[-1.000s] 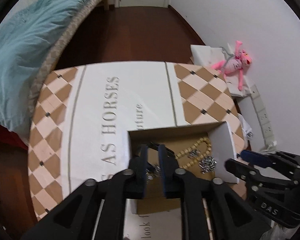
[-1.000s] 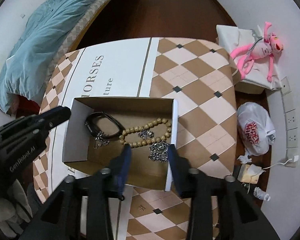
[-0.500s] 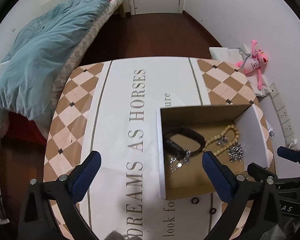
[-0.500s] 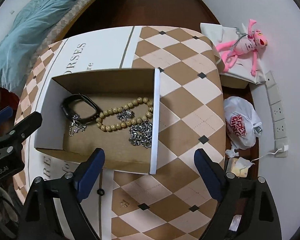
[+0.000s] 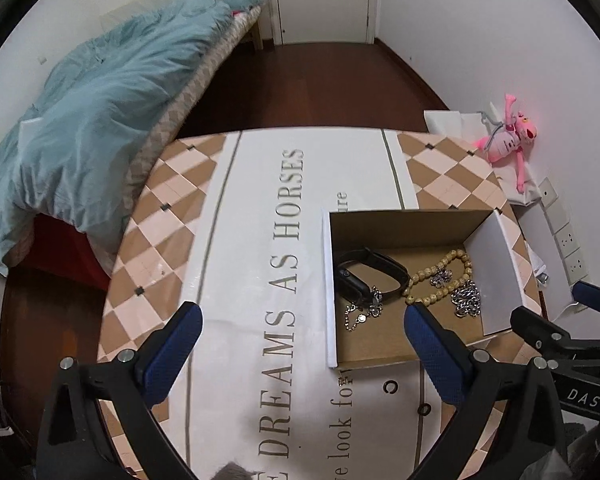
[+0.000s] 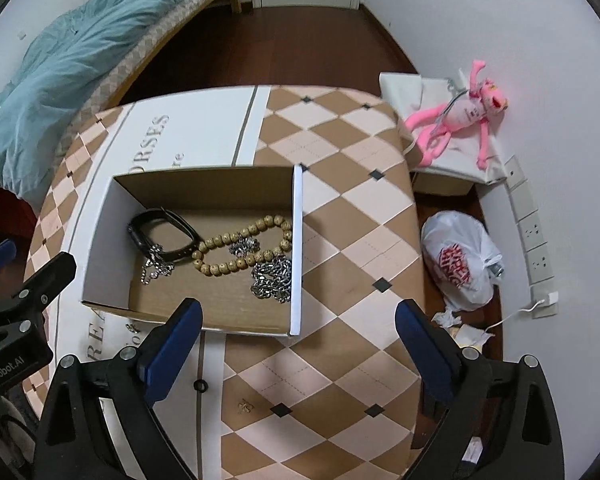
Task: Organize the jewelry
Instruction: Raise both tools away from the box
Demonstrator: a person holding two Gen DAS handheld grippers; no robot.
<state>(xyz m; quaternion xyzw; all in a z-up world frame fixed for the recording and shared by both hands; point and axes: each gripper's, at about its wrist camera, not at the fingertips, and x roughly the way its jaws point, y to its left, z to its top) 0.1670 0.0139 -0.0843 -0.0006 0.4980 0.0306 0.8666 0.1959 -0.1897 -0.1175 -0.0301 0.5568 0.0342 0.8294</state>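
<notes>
An open cardboard box [image 5: 496, 248] [image 6: 296, 248] sits on the table. Inside lie a black wristband [image 5: 364, 270] [image 6: 160, 232], a wooden bead bracelet [image 5: 440, 276] [image 6: 244, 248], a heavy silver chain [image 5: 466, 300] [image 6: 272, 276] and a thin silver chain [image 5: 358, 316] [image 6: 154, 266]. Two small dark rings [image 5: 389, 387] [image 6: 199, 385] lie on the cloth in front of the box. My left gripper [image 5: 300, 336] is open and empty, above the table left of the box. My right gripper [image 6: 298, 332] is open and empty, above the box's near right corner.
The table has a checked cloth with a white printed runner [image 5: 260, 240]. A bed with a teal blanket [image 5: 80, 120] stands to the left. A pink plush toy [image 6: 460, 116], a plastic bag [image 6: 460, 268] and wall sockets [image 6: 536, 236] are to the right, beyond the table edge.
Both grippers opened wide and pulled back up out of the box. The jewelry stays lying in the box.
</notes>
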